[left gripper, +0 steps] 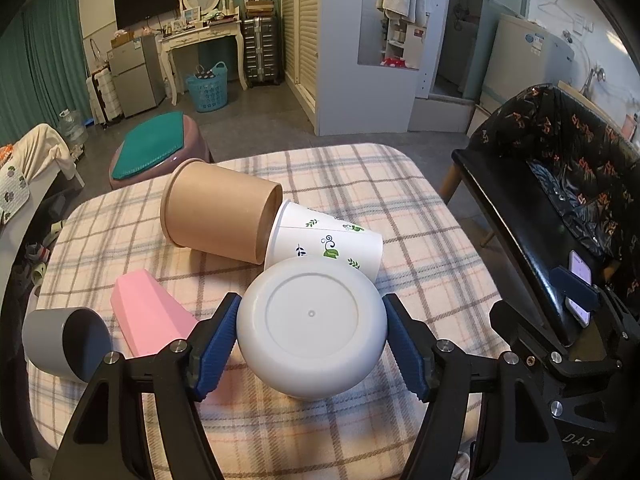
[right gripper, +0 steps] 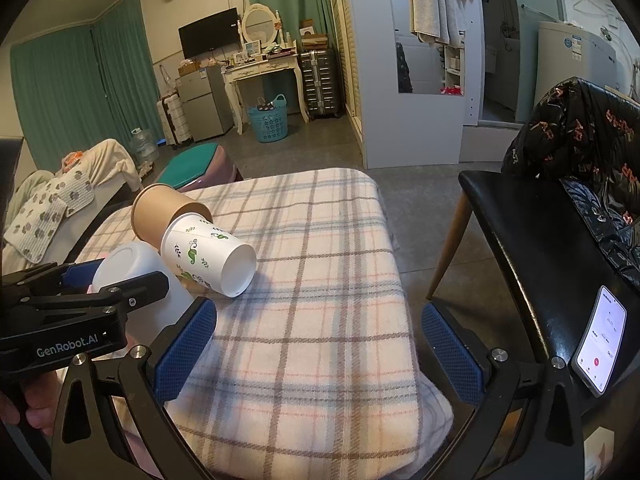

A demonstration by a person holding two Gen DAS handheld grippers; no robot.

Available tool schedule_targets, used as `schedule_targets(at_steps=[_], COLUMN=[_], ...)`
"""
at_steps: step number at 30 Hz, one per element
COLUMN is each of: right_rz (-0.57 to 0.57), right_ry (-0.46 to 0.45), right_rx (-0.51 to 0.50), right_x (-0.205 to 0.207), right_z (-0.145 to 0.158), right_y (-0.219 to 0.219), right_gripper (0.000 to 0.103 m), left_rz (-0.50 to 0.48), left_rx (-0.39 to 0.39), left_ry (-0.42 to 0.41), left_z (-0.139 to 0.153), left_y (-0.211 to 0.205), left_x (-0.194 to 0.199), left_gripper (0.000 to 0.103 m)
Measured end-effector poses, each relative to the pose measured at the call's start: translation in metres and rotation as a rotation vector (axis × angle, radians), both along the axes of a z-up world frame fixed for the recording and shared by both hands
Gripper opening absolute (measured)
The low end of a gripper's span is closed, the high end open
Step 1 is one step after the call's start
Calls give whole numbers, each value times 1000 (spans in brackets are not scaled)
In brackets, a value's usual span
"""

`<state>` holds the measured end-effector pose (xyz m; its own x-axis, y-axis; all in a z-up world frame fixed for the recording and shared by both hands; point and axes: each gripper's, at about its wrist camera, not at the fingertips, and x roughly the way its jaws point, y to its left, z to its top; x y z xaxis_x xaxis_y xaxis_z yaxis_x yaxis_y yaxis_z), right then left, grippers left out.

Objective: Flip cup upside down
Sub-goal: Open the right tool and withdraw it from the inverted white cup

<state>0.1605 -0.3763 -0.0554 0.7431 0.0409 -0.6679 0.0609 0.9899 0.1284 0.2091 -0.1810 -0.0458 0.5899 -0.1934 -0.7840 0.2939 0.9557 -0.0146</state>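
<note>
the left gripper (left gripper: 312, 344) clasps the white cup (left gripper: 312, 326) at lower centre of its frame, base toward the camera, above the plaid table (left gripper: 400, 184); the right gripper (right gripper: 318, 346) gapes, holding nothing.

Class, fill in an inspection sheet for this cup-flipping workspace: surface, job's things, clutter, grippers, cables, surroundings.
Surface: table under a plaid cloth, cloth lying smooth.
Job's things: white plastic cup, base toward the left wrist camera, between the left gripper's pads. Brown paper cup and leaf-print paper cup lie on their sides, touching. Pink cup lies on its side; grey cup lies tipped, mouth showing.
Clutter: nothing seen on the cloth besides cups.
Grippers: left gripper shut on the white plastic cup; right gripper open, holding nothing, over the cloth.
Cables: nothing seen.
Surroundings: black chair to the right, phone on it; blue laundry basket on the floor.
</note>
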Motion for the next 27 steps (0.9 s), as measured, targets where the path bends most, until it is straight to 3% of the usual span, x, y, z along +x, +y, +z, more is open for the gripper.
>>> schedule_targets(at_steps=[17, 27], right_rz=[3, 2], right_ry=[-58, -137], right_rx=[-28, -70], right_x=[-24, -61], right_z=[26, 55], right_y=[6, 17], right_gripper=[103, 103], left_rz=[13, 55], left_rx=[-28, -93], left_ry=[-49, -201], left_z=[17, 59], left_y=[10, 36], left_x=[-5, -47], left_gripper=[74, 77])
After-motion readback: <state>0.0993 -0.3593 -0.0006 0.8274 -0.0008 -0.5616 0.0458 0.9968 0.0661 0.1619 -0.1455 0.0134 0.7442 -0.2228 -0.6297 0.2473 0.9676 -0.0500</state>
